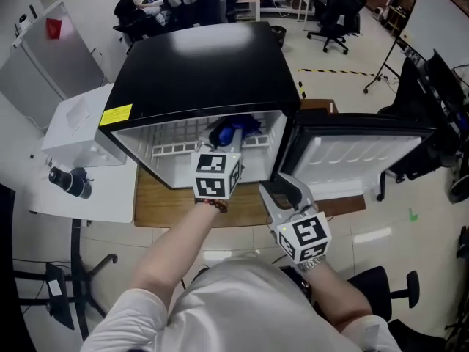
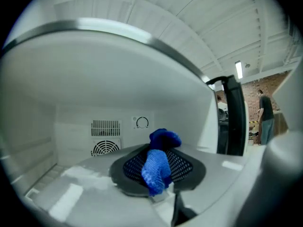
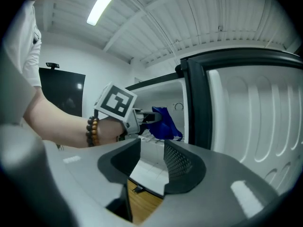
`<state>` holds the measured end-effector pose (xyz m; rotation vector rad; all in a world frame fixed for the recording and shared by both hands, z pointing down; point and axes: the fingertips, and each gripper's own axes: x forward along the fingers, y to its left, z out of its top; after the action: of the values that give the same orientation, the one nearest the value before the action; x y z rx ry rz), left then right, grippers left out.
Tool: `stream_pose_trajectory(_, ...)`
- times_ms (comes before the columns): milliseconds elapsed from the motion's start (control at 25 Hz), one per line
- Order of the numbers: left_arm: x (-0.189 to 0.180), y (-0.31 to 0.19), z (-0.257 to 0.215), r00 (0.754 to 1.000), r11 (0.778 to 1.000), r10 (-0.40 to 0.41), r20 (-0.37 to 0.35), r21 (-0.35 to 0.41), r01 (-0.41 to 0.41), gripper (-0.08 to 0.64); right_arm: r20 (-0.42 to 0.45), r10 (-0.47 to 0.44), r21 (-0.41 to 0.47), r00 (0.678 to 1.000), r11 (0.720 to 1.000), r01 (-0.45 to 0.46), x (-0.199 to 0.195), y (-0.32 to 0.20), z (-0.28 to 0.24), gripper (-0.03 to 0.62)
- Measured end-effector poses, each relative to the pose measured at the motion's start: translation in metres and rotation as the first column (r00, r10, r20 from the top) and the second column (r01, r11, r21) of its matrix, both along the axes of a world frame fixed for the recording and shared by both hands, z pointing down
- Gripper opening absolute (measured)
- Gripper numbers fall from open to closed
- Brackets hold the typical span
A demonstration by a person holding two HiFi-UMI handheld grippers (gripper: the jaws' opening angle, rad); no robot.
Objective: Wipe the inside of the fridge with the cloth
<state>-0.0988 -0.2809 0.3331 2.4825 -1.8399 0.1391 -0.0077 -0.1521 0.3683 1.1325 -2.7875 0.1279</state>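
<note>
The black mini fridge stands with its door swung open to the right. My left gripper reaches into the white interior and is shut on a blue cloth. In the left gripper view the cloth is bunched between the jaws of the left gripper, in front of the back wall's vent and dial. My right gripper hovers outside, in front of the door hinge. In the right gripper view the right gripper is open and empty, facing the cloth and the door's inner liner.
The fridge sits on a wooden board. A white table with a white box and a black device is on the left. A dark chair base lies at lower right. A person stands far off.
</note>
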Motion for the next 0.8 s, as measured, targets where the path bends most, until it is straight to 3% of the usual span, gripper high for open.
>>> stream_pose_trajectory(280, -0.024, 0.072, -0.003, 0.997, 0.997, 0.074, -0.024, -0.028, -0.075, 0.081, -0.047, -0.062, -0.037, 0.997, 0.997, 0.06, -0.052, 0.003, 0.008, 0.172)
stream_pose_trajectory(520, -0.057, 0.121, 0.003, 0.992, 0.991, 0.111, -0.063, -0.071, -0.115, 0.081, -0.122, -0.132, -0.007, 0.984, 0.991, 0.132, -0.121, 0.02, 0.01, 0.289)
stream_pose_trajectory(800, -0.086, 0.158, 0.014, 0.986, 0.98, 0.15, -0.077, -0.12, -0.159, 0.083, -0.142, -0.189, 0.03, 0.972, 0.98, 0.195, -0.185, 0.042, 0.009, 0.313)
